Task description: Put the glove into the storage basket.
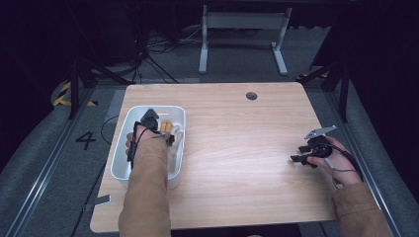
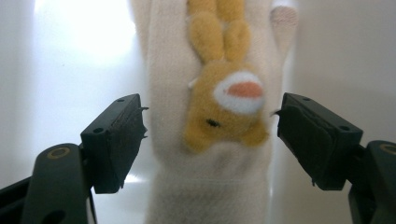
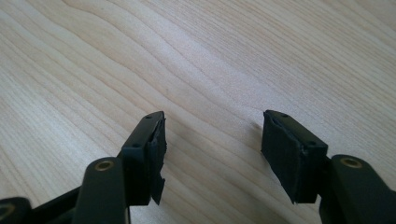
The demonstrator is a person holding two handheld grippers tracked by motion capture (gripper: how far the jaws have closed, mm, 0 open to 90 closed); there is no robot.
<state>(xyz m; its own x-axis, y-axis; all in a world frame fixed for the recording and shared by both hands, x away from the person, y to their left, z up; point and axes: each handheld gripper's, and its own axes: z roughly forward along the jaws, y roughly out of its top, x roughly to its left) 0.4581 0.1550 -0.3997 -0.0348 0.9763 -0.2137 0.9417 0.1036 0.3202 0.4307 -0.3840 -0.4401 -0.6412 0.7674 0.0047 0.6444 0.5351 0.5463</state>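
1. High view: my left tool (image 1: 159, 129) hangs over the white bin (image 1: 123, 148) at the counter's (image 1: 237, 148) left; my right tool (image 1: 302, 154) idles at the right edge.
2. Left gripper view: jaws spread, straddling the cream glove (image 2: 163, 154) with its yellow bunny patch (image 2: 224, 102) on the bin floor. Step: reach. Next, I judge: lower, close on the fabric.
3. Right gripper view: jaws apart, holding nothing, above bare wood.

Glove partly out of sight

In my left gripper view the cream glove (image 2: 205, 154) runs off top and bottom edges; from above, my left hand (image 1: 141, 140) and sleeve hide much of it inside the white bin (image 1: 123, 163).
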